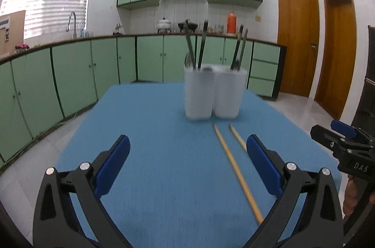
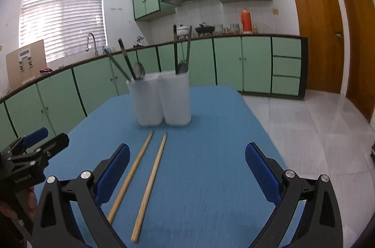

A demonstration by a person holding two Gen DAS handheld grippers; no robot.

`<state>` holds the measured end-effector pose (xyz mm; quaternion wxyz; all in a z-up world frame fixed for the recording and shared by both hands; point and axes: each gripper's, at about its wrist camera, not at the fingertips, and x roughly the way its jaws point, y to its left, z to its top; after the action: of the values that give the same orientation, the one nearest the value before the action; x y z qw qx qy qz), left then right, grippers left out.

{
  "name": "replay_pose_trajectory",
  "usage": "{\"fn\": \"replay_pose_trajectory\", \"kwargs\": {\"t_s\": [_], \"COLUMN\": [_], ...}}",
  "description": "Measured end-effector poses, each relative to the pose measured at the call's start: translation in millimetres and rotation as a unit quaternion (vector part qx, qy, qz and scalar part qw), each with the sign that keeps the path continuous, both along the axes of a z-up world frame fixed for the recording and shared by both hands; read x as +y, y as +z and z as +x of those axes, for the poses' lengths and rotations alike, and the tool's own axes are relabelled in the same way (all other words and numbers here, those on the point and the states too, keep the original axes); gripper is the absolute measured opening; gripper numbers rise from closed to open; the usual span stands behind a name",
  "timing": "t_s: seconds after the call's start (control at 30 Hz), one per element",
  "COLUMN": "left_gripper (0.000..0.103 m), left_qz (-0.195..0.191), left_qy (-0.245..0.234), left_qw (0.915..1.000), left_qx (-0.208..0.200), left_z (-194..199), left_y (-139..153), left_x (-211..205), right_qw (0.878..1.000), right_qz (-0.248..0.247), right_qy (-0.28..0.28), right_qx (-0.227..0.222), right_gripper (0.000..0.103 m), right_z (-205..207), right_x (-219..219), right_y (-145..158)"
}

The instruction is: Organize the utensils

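Both tongs are spread wide and pinch nothing: the left gripper (image 1: 187,152) and the right gripper (image 2: 187,160) hover above a blue table (image 2: 211,177). Two wooden chopsticks (image 2: 150,180) lie side by side on the cloth, apart from both grippers' fingers. Beyond their tips stand two white holders (image 2: 161,100), touching each other, with dark-handled utensils (image 2: 181,53) upright inside.

Tan chopsticks (image 2: 150,182), white holders (image 2: 161,100), blue tablecloth (image 2: 211,177), green cabinets (image 2: 255,63).
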<state>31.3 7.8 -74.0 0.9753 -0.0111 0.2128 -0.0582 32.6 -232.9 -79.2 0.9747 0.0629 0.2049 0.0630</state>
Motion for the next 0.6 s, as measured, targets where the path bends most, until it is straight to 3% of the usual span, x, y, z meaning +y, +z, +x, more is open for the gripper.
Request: {"fn": "replay_pose_trajectory", "kwargs": {"t_s": [0.4, 0.6], "left_gripper": [0.097, 0.097], "left_qz": [0.009, -0.003], "left_qy": [0.018, 0.031], "left_qw": [0.9991, 0.9983], "left_qx": [0.038, 0.048], "left_z": [-29, -35], "left_y": [-35, -43], "left_x": [15, 26], "right_qw": [0.998, 0.998], "right_qz": [-0.054, -0.066], "right_qy": [-0.006, -0.006], "right_qx": [0.007, 0.014], "right_gripper": [0.096, 0.08], "right_z": [-39, -43], "right_x": [38, 53], "right_y": [-44, -60]}}
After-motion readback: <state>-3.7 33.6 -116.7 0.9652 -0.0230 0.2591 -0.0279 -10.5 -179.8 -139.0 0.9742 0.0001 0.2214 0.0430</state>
